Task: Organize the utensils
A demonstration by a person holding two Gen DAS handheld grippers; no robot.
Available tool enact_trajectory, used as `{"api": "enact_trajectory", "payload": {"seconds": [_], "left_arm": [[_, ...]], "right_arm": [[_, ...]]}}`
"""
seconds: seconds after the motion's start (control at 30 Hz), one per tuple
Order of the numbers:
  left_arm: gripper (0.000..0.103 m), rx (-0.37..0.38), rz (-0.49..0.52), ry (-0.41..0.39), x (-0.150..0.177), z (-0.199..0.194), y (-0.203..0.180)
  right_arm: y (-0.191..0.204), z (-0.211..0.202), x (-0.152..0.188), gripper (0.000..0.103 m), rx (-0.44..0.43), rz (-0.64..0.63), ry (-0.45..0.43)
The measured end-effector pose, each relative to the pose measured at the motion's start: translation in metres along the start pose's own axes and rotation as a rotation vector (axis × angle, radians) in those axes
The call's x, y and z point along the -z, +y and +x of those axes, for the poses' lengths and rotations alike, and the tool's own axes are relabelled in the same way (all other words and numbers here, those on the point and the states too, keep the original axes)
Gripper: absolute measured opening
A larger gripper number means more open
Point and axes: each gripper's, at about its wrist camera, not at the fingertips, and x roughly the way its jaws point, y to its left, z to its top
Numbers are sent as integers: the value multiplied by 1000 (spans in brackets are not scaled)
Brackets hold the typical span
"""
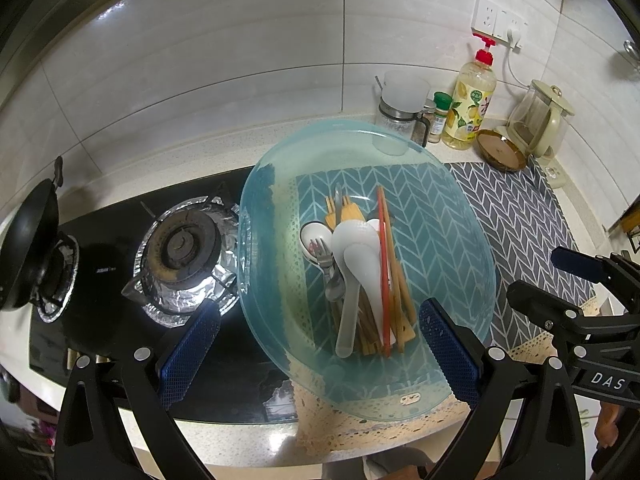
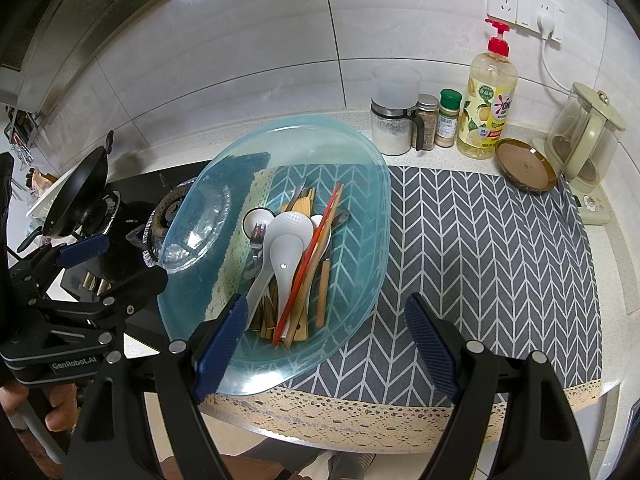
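Kitchen counter, blue dish [image 2: 360, 280] of jumbled utensils [image 2: 296, 264] ahead.
Both my grippers [image 1: 320, 356] [image 2: 326, 344] gape wide, empty; first pick needs one spoon [image 2: 285, 256] singled out.

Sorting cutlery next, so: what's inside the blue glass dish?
The blue glass dish holds white ceramic spoons, red chopsticks, wooden chopsticks and a metal fork, all piled. Whatever lies beneath is covered.

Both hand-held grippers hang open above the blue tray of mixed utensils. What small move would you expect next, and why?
Probably the right hand-held gripper dips toward the red chopsticks. They lie on top of the pile in the blue tray, over the white spoons, so they look easiest to lift out. Both grippers are open and empty, and the patterned mat beside the tray offers room for sorting.
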Motion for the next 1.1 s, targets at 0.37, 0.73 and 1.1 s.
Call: {"api": "enact_trajectory", "payload": {"seconds": [0.37,0.73,1.1], "left_arm": [[99,1,6,0,-1,0,1],[99,0,6,0,-3,-1,1],[99,2,8,1,-4,0,1]], "right_arm": [[-2,0,-1,78,8,3,0],[1,1,0,78,33,11,-4],[2,3,1,78,43,6,-1]]}}
